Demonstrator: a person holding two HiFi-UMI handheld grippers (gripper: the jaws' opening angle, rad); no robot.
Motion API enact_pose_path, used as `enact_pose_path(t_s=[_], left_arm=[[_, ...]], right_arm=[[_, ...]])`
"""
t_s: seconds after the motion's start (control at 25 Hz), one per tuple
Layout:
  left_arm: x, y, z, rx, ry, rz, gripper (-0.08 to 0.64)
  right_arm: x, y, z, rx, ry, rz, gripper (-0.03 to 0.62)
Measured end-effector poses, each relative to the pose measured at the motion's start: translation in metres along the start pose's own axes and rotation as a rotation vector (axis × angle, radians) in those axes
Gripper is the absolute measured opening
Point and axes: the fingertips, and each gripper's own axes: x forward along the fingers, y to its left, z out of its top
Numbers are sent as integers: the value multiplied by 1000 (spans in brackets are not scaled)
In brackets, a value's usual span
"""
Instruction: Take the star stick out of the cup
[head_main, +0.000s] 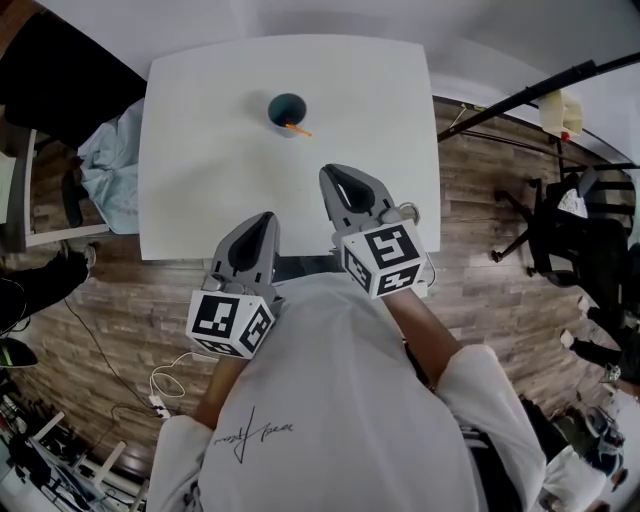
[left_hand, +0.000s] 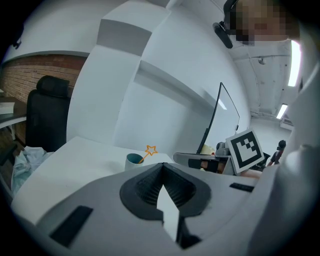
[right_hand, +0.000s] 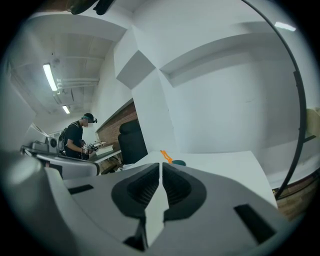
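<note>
A dark teal cup (head_main: 287, 109) stands near the far middle of the white table (head_main: 200, 170). An orange star stick (head_main: 297, 128) leans out of it toward me. In the left gripper view the cup (left_hand: 133, 160) sits ahead with the star stick (left_hand: 149, 150) rising to its right. The right gripper view shows only the stick (right_hand: 166, 156) and the cup's rim (right_hand: 178, 163) just beyond the jaw tips. My left gripper (head_main: 266, 217) hangs at the table's near edge, shut and empty. My right gripper (head_main: 330, 171) reaches further over the table, shut with nothing in it, well short of the cup.
A light blue cloth (head_main: 108, 165) hangs off the table's left edge by a dark chair (head_main: 60, 80). A black stand (head_main: 530, 95) and office chair (head_main: 570, 225) are at the right on the wood floor. A person (right_hand: 75, 140) stands far off in the right gripper view.
</note>
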Motion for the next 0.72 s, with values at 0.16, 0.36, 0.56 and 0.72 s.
enact_pose_path(t_s=[0.16, 0.36, 0.56, 0.72], left_arm=[[4, 3, 1, -7, 3, -8, 5], [6, 9, 2, -13, 7, -5, 5], [6, 17, 2, -20, 13, 4, 5], [6, 23, 3, -23, 17, 9, 5]], right_arm=[[9, -4, -4, -5, 9, -9, 12], [21, -7, -12, 4, 28, -11, 15], [35, -10, -21, 11, 44, -12, 29], [45, -11, -29, 9, 60, -16, 63]])
